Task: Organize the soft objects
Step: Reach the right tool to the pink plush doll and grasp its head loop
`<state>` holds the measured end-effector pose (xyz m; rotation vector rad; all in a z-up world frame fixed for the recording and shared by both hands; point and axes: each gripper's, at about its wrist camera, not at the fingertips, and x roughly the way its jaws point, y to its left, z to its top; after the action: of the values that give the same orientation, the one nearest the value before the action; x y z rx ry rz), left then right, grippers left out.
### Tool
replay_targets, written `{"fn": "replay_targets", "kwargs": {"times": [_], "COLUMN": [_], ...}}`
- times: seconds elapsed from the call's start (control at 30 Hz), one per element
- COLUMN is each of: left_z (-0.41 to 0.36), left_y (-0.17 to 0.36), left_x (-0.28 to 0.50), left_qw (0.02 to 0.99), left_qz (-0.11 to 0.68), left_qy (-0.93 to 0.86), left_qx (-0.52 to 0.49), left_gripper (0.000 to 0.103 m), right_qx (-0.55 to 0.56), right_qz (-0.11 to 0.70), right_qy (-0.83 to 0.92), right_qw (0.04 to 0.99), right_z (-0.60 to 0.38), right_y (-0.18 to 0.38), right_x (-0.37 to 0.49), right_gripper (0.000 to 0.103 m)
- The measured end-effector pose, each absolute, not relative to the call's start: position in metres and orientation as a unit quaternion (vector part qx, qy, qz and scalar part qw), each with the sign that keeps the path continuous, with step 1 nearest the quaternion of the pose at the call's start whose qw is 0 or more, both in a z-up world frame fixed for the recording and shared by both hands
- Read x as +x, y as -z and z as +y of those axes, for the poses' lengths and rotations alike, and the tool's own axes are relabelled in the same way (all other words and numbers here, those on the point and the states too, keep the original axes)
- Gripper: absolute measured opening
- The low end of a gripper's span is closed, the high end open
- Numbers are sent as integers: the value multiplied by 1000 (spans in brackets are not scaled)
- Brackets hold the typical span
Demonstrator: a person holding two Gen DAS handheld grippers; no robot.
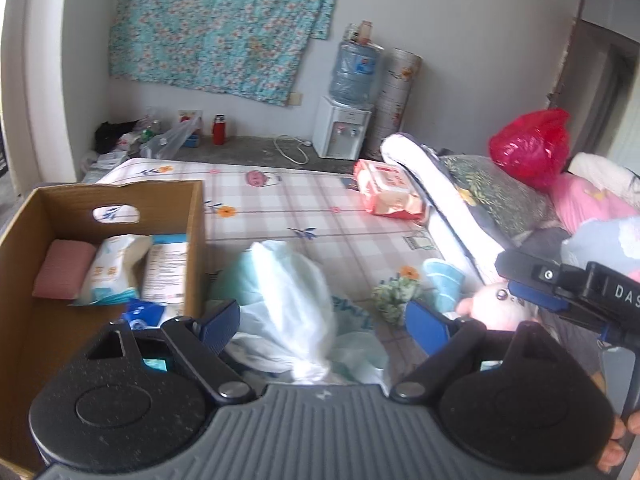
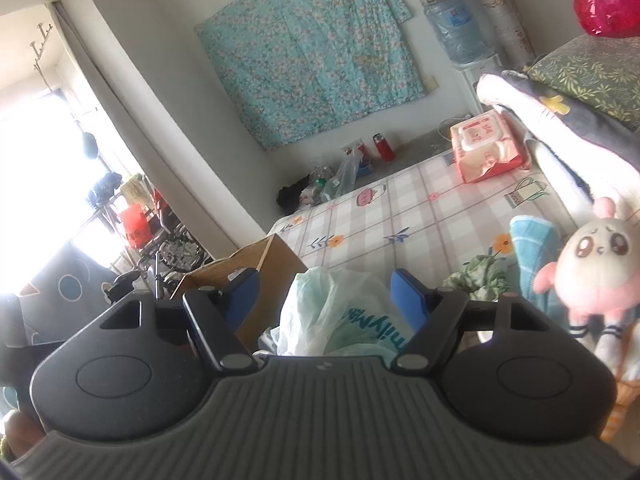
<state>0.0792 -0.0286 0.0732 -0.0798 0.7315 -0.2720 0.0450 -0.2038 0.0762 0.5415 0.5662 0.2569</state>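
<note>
Landmark: open brown cardboard box (image 1: pixel 120 216) on the plaid bedsheet (image 1: pixel 288 200), serving as the collection bin. Inside it already: a pink sponge block (image 1: pixel 64 268) and two white tissue packs (image 1: pixel 116 276), laid flat, likely so more fits. Just right of the box sits a crumpled white-green plastic bag (image 1: pixel 288 300), not yet binned. Left gripper (image 1: pixel 320 320) is released, jaws spread wide either side of the bag, pads not pressing. Right gripper (image 2: pixel 324 292) likewise released above the same bag. Further right of the box: pink-white plush bunny (image 2: pixel 596 272), teal cloth (image 2: pixel 532 240), green rag (image 2: pixel 480 272). Far right of it, a pink wet-wipes pack (image 2: pixel 484 148).
</note>
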Motion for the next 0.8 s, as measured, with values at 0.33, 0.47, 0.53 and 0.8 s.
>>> {"fn": "replay_targets", "kwargs": {"times": [0.33,0.47,0.53,0.8], "left_z": [-143,-177,-189,-223], "left_y": [-24,-1,10,45], "left_x": [103,104,107,117], "left_qw": [916,914,908,880], "left_qz": [331,315,316,332], "left_qy": [225,247,266,329], "left_qx": [22,58,69,88], "left_gripper": [91,91,91,89], "right_qx": [270,258,259,252], "right_qz": [262,281,294,369], "right_qy": [-44,-19,-13,23], "right_qw": [925,924,920,894], "right_z": [-296,-324,-340,-375], "right_y": [-77,-76,-75,-52], "right_x": [19,32,44,108], "right_gripper": [75,75,75,74]}}
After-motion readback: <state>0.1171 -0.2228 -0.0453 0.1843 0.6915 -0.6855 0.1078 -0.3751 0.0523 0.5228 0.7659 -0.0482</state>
